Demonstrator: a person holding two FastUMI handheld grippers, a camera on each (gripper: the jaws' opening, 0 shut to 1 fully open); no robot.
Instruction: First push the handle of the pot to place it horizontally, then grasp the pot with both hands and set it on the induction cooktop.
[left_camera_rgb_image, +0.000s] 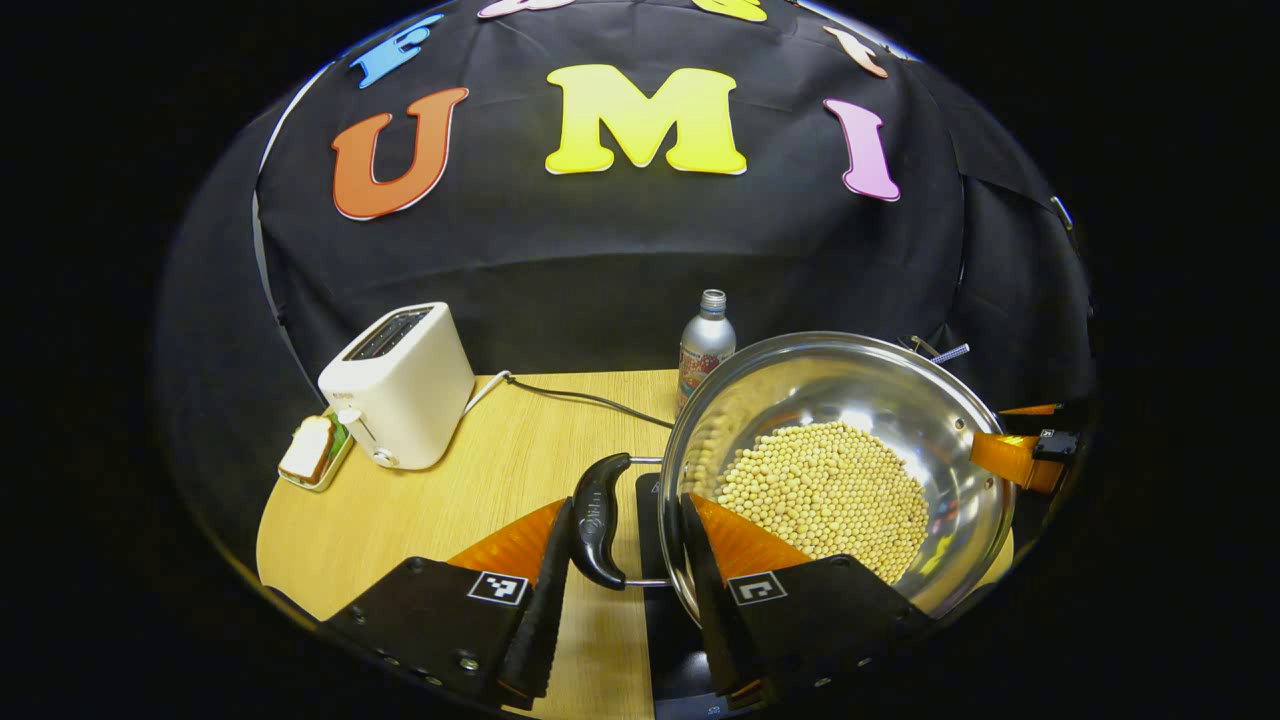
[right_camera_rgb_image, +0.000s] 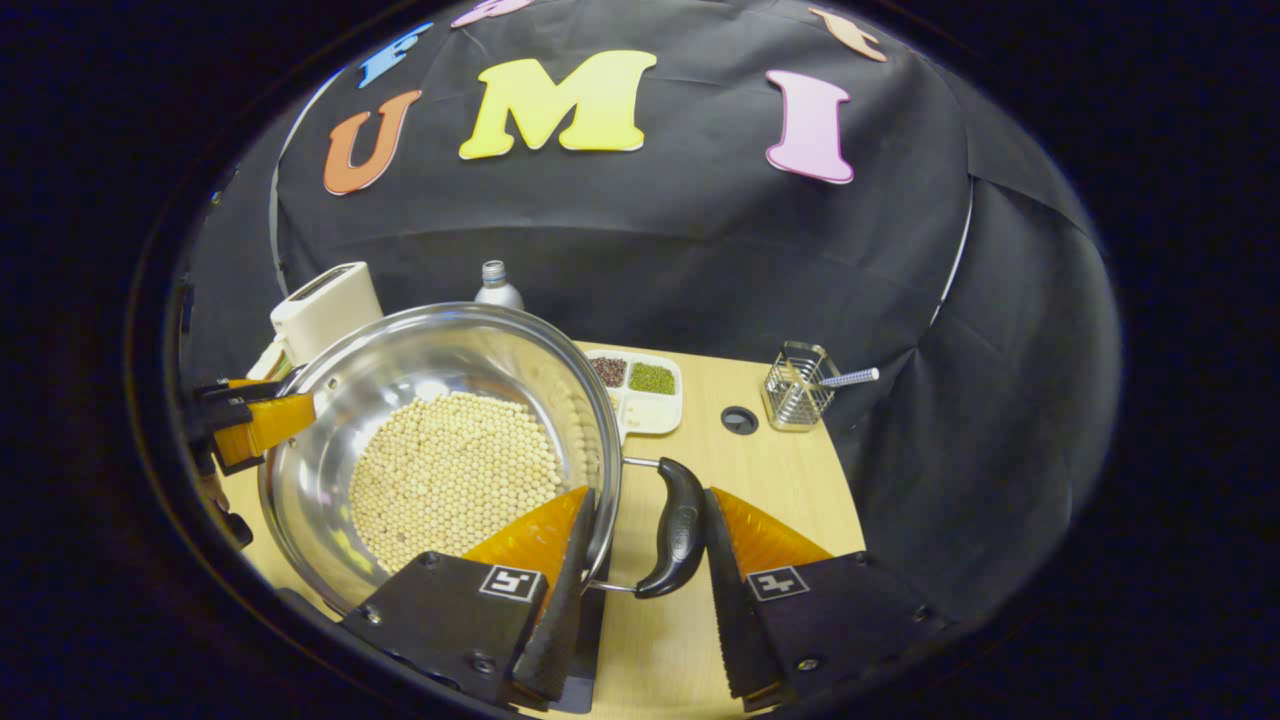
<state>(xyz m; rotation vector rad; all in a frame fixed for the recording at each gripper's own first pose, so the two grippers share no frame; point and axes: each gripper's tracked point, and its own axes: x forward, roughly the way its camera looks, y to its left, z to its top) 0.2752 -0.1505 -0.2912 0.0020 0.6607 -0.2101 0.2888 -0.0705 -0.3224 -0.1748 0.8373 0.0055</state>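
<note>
A steel pot (left_camera_rgb_image: 880, 390) holding soybeans (left_camera_rgb_image: 830, 490) sits low between both grippers, over the black induction cooktop (left_camera_rgb_image: 662, 620); I cannot tell whether it rests on it. My left gripper (left_camera_rgb_image: 627, 502) clamps the pot's black left handle (left_camera_rgb_image: 598, 520): one finger presses the handle's outer side, the other reaches inside the rim. In the right gripper view, my right gripper (right_camera_rgb_image: 648, 492) holds the other handle (right_camera_rgb_image: 682, 525) of the pot (right_camera_rgb_image: 440, 350) the same way. Each handle lies level. The right gripper (left_camera_rgb_image: 1020, 455) shows at the pot's far side, as does the left gripper (right_camera_rgb_image: 260, 420).
On the wooden table (left_camera_rgb_image: 480, 480) stand a white toaster (left_camera_rgb_image: 400, 385) with its cord, a sandwich on a green plate (left_camera_rgb_image: 312, 450) and a metal bottle (left_camera_rgb_image: 705, 345). A white tray of beans (right_camera_rgb_image: 645, 390) and a wire holder (right_camera_rgb_image: 798, 385) stand behind the pot's right side.
</note>
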